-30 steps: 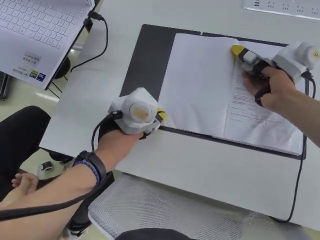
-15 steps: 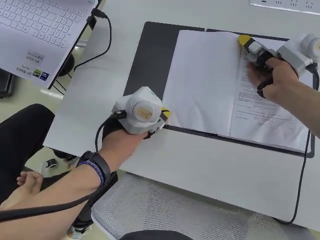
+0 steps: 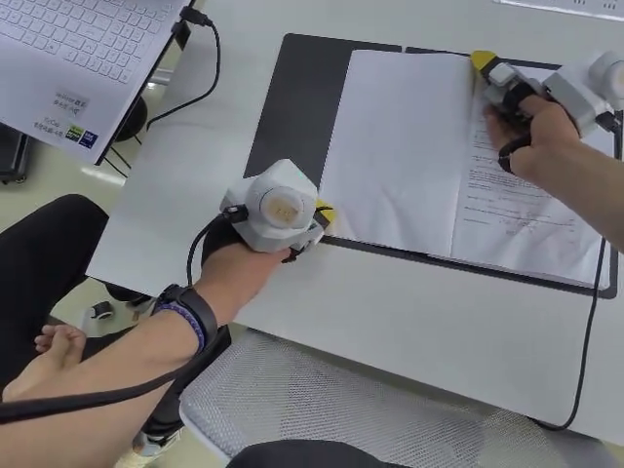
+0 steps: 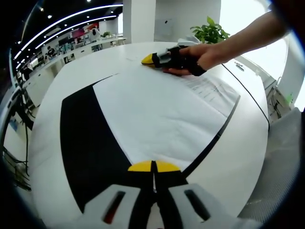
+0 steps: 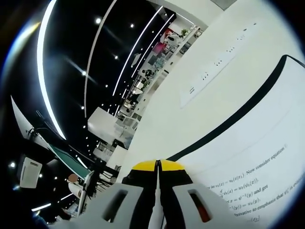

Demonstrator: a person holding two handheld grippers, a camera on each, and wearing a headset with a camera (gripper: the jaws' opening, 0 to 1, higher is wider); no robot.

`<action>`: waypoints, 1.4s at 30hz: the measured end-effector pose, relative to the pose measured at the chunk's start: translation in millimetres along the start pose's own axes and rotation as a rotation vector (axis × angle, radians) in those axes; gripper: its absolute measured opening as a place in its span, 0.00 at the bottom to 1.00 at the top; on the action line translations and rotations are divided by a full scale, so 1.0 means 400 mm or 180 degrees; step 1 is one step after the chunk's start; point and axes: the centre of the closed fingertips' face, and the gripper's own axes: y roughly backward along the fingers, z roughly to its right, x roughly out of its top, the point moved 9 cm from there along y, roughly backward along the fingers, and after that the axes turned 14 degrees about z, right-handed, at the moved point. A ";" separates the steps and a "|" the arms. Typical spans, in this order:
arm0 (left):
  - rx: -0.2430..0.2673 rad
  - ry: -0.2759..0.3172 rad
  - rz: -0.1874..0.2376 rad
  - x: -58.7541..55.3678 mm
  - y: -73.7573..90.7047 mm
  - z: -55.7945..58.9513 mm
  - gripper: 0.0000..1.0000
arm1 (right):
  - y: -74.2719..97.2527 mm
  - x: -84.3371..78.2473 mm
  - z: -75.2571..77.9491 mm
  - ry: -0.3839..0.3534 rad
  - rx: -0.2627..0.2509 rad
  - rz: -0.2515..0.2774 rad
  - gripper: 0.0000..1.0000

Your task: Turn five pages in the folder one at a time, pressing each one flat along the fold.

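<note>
The open folder lies on the white table, its black cover showing left of a blank turned page. A printed page lies to the right of the fold. My left gripper is shut, its yellow tips resting at the blank page's near left corner. My right gripper is shut with nothing in it, tips down at the far end of the fold. In the right gripper view its tips sit by the printed page and the folder's black edge.
An open white laptop stands at the far left, with a black cable running beside the folder. A power strip lies beyond the folder. The table's near edge and a mesh chair seat are below.
The right gripper has slid a little along the fold toward the page's far edge. The left gripper stays at the near corner. The head camera has shifted slightly.
</note>
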 end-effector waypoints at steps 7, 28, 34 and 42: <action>-0.0005 0.0007 -0.0002 -0.001 0.000 -0.002 0.00 | 0.018 -0.005 -0.002 0.0020 0.0074 -0.0091 0.00; -0.0006 0.0022 -0.0011 0.008 0.009 0.008 0.00 | 0.162 -0.051 -0.065 0.0352 0.0496 -0.0495 0.00; -0.0009 0.0022 -0.0010 0.011 0.009 0.007 0.00 | 0.183 -0.058 -0.061 0.0392 0.0562 -0.0556 0.00; -0.0018 0.0027 -0.0015 0.010 0.004 0.003 0.00 | 0.237 -0.084 -0.063 0.0417 0.0680 -0.0668 0.00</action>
